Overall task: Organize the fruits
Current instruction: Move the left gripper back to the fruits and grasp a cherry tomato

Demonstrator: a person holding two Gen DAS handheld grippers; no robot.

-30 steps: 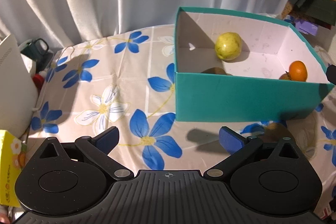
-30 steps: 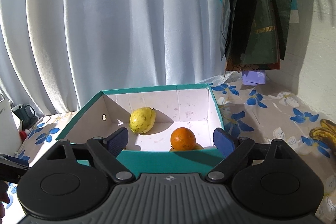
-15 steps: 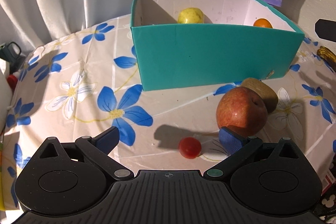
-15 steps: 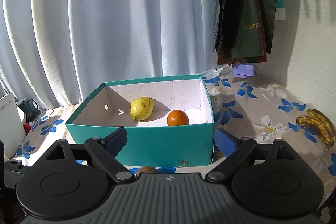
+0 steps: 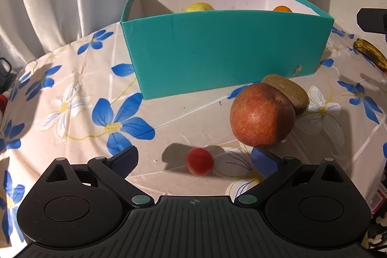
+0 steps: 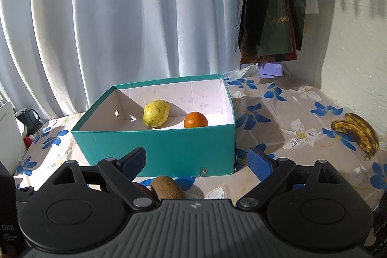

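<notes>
We look along two handheld grippers over a table covered with a beige cloth (image 5: 198, 113) printed with blue and white flowers; our left gripper (image 5: 193, 158) points steeply down at the cloth with its blue-padded jaws spread wide and nothing pressed between them; a small round red fruit (image 5: 199, 161) lies on the cloth in the gap between those jaws, nearer the right-side pad but touching neither; just past that pad sits a red apple (image 5: 262, 114), and a brown kiwi (image 5: 290, 92) rests against the apple's far side, both close to the front wall of a teal box (image 5: 225, 52); the box is open at the top with a white lining, and from the left view only the tops of two fruits show over its wall; our right gripper (image 6: 196, 160) is held higher and more level, its jaws also standing wide apart and empty, framing the box's near wall; from this view we see inside the box a yellow-green fruit (image 6: 156, 113) spotted with brown and, just beside it to the right, an orange (image 6: 196, 120); the kiwi appears again at the bottom of the right view, in front of the box; two heavily browned bananas (image 6: 356, 132) lie on the cloth well to the right of the box; white curtains (image 6: 121, 16) hang behind the table, and dark bags (image 6: 271, 4) hang by the wall at the right.
</notes>
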